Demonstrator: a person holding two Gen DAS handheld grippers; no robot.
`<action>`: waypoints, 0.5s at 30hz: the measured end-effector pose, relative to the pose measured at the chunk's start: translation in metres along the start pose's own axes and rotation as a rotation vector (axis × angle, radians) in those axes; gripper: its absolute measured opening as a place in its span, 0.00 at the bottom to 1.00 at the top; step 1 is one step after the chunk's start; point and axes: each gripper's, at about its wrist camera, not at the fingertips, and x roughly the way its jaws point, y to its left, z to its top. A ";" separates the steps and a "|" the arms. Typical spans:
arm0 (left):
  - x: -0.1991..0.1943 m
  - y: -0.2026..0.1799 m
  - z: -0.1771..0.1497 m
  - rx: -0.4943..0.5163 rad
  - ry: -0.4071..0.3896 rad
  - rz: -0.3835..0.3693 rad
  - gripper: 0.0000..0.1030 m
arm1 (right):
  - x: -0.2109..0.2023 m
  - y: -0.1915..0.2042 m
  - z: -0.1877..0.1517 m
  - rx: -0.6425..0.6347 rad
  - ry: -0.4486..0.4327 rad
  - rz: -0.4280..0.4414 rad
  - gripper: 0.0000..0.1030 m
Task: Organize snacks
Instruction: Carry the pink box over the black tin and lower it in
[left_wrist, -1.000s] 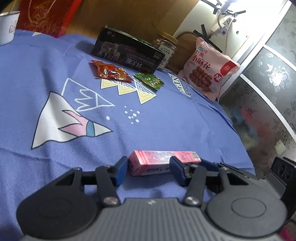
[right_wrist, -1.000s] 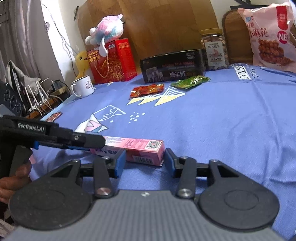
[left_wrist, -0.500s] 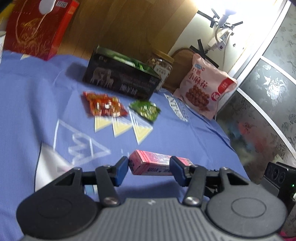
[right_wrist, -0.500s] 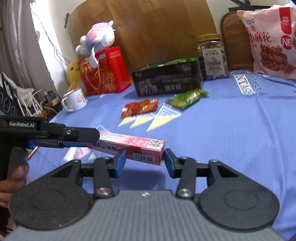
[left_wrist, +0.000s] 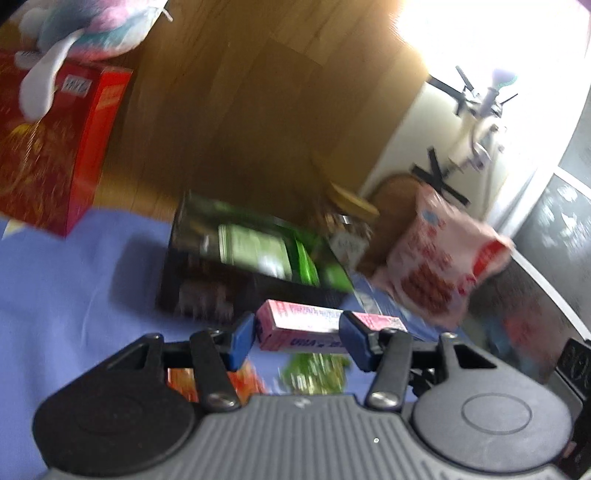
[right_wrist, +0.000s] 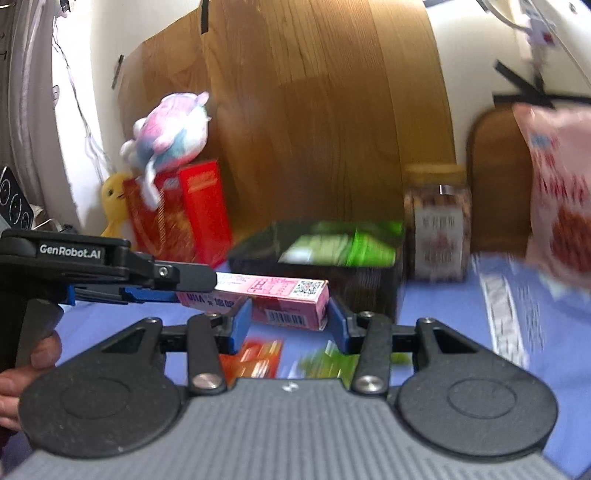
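Both grippers are on the same pink carton (left_wrist: 299, 326), one at each end. It's off the cloth, held in the air in front of the black box (left_wrist: 236, 273).

Left gripper (left_wrist: 297, 338): blue pads closed against the carton's two ends, carton lying crosswise between them. Long axis runs left-right in that view, far end tilted slightly away.

Right gripper (right_wrist: 290, 319): blue fingers sit on either side of the carton's barcode end (right_wrist: 291, 314); they look pressed to it, but contact on the right pad is hard to confirm (motion blur). In this view the long axis runs from the left gripper's fingers (right_wrist: 147, 293) at left toward the right gripper, roughly level, QR-code face up.

Below the carton on the blue tablecloth (right_wrist: 443, 302): red packet (right_wrist: 255, 360) and green packet (right_wrist: 325, 362), both smeared. Black box holds green packs. Behind it, a jar (right_wrist: 437, 225); at right, a pink snack bag (right_wrist: 561, 192); at left, a red box (right_wrist: 177, 218) with a plush toy (right_wrist: 166, 129) on top.
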 end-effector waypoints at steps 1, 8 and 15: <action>0.009 0.002 0.010 0.000 -0.011 0.009 0.48 | 0.010 -0.005 0.007 -0.006 -0.007 -0.005 0.47; 0.073 0.020 0.048 -0.013 -0.037 0.059 0.50 | 0.073 -0.036 0.033 -0.012 -0.004 -0.035 0.47; 0.097 0.037 0.050 -0.035 -0.030 0.122 0.54 | 0.106 -0.044 0.032 0.010 0.012 -0.055 0.49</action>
